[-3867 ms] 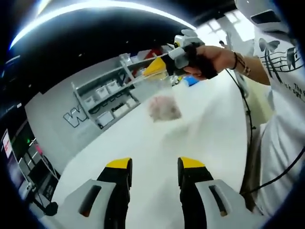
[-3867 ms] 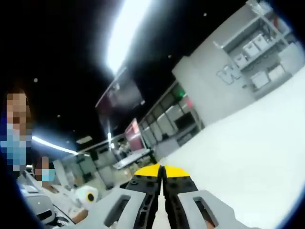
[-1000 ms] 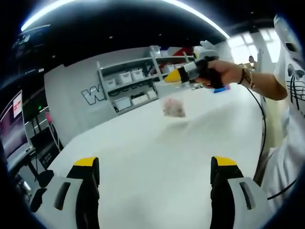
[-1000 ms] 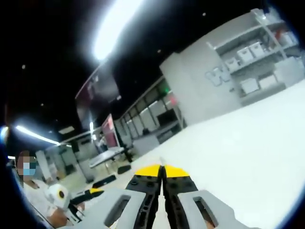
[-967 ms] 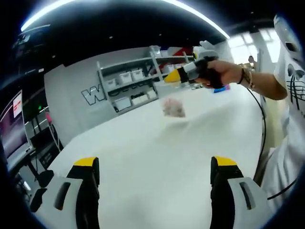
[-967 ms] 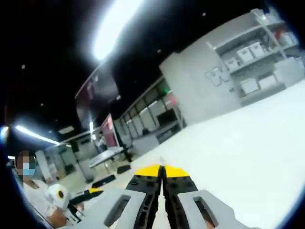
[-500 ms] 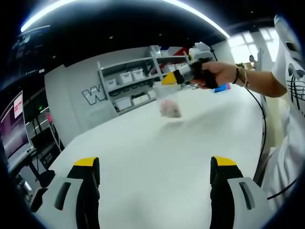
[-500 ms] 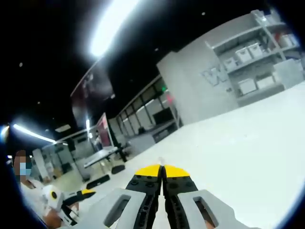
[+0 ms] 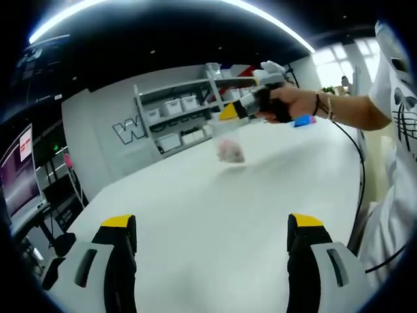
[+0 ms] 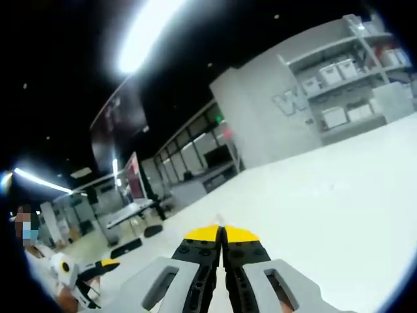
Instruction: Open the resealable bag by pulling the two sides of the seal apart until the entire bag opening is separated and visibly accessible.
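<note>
At the bottom of the left gripper view, the left gripper (image 9: 208, 231) stands with its two yellow-tipped jaws spread wide, nothing between them, above a bare white table (image 9: 215, 202). Farther across that table, up and to the right, the right gripper (image 9: 229, 111) comes into the view from the right, held in the person's hand (image 9: 290, 103), which wears a dark fingerless glove and a bracelet at the wrist. Its yellow tips are closed on the top edge of the resealable bag (image 9: 228, 140), a clear pouch with something pinkish in its lower part (too blurred to name), which hangs down from the jaws above the tabletop; whether its seal is parted cannot be made out. A black cable (image 9: 357, 176) runs down past the person's white printed shirt (image 9: 397, 111) at the right edge. Behind the bag, grey shelves (image 9: 179, 120) hold white bins against a grey wall with a large letter W. Low in the right gripper view, the right gripper (image 10: 222, 236) has its jaws pressed together, a thin sliver of the clear bag showing above the tips. Beyond it lie the white table (image 10: 339, 208), the shelves (image 10: 339, 85), and dark monitors to the left.
</note>
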The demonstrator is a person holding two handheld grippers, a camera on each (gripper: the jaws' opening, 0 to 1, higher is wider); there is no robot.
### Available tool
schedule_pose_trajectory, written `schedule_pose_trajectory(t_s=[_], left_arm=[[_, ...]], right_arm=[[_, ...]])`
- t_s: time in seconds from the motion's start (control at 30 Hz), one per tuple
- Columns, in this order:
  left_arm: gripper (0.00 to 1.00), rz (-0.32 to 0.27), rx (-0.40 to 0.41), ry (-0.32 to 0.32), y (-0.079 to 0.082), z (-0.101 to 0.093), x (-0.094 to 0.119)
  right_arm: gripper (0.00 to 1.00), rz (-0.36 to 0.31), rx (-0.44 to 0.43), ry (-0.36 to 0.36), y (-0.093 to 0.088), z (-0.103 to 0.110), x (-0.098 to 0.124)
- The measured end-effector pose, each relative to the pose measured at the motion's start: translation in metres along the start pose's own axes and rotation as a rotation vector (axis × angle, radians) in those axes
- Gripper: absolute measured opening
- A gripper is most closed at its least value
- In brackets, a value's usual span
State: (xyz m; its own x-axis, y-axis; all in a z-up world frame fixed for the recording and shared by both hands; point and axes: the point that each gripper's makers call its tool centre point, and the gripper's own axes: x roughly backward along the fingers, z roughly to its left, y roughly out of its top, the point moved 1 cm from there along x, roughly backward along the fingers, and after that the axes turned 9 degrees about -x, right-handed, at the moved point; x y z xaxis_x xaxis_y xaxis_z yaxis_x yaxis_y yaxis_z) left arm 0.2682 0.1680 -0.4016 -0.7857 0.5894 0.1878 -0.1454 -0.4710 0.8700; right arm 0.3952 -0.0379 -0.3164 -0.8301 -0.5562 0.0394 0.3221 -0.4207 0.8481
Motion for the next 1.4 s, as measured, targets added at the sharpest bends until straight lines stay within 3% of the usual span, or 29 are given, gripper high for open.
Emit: schedule_pose_trajectory(t_s=[0.6,1.4], left_arm=[[0.95,-0.002,0.002,0.0,-0.001,0.004,-0.001],[0.95,-0.003,-0.001,0.005,-0.001,0.007,0.0]], right_arm=[[0.0,0.013,0.0,-0.044,0.014,-0.025,-0.025],[0.0,0.032,0.015,-0.075,0.026,-0.04,-0.05]])
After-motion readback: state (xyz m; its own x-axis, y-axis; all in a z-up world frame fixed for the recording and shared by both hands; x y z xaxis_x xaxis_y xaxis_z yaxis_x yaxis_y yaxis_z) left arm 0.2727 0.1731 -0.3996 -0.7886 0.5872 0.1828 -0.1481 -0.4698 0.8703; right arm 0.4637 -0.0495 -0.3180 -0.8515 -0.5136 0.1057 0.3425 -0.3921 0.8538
